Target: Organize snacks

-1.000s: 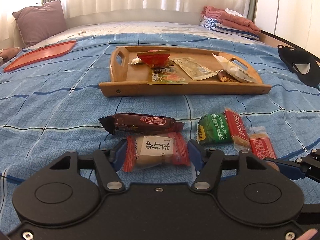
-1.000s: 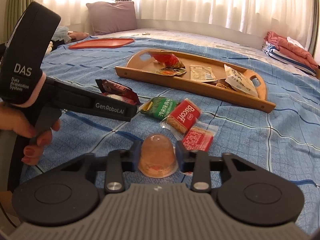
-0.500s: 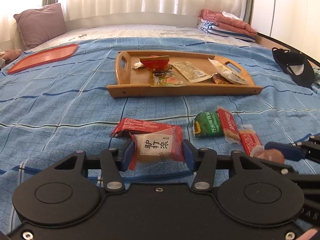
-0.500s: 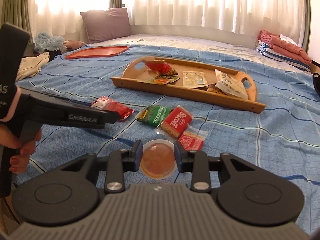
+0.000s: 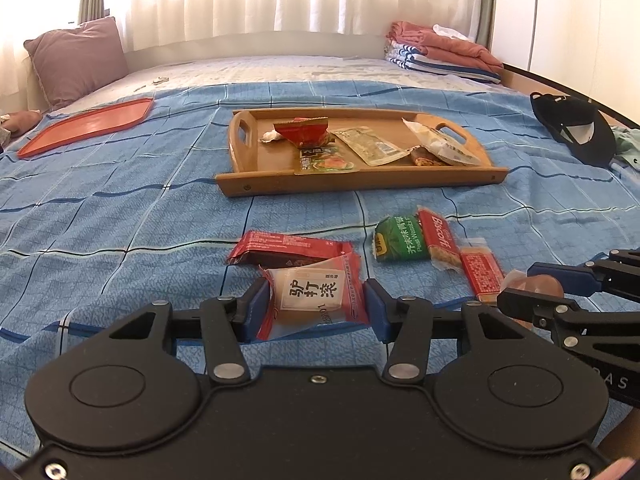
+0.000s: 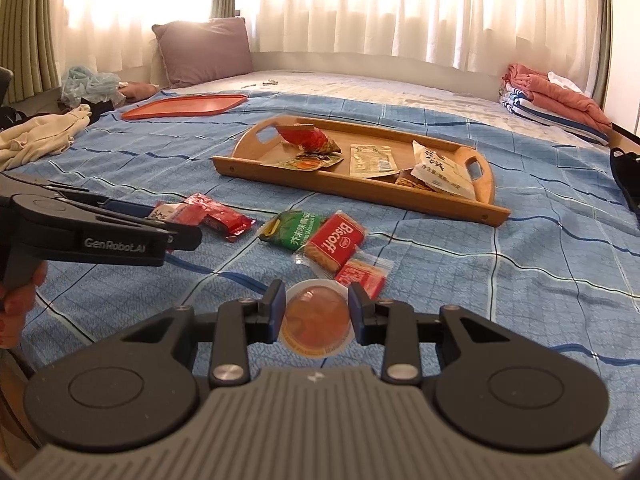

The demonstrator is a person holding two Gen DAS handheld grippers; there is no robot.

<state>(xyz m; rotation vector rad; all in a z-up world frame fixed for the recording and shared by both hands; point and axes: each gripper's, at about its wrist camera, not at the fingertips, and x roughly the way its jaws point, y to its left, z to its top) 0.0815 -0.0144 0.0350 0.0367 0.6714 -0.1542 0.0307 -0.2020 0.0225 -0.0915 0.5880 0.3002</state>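
Your left gripper [image 5: 316, 306] is clamped on the white-and-red cake packet [image 5: 314, 294]. Your right gripper [image 6: 317, 312] grips the jelly cup [image 6: 316, 320] above the bed [image 6: 520, 280].

Bare blanket [image 5: 120, 216] lies open on the left, up to the red lid [image 5: 86, 126]. A strip of bare blanket runs between the loose snacks and the tray [image 5: 360, 182]. The red bar [image 5: 288, 246] and green pack [image 5: 396, 238] lie in the way. The tray's left part has free room; packets fill its middle and right.
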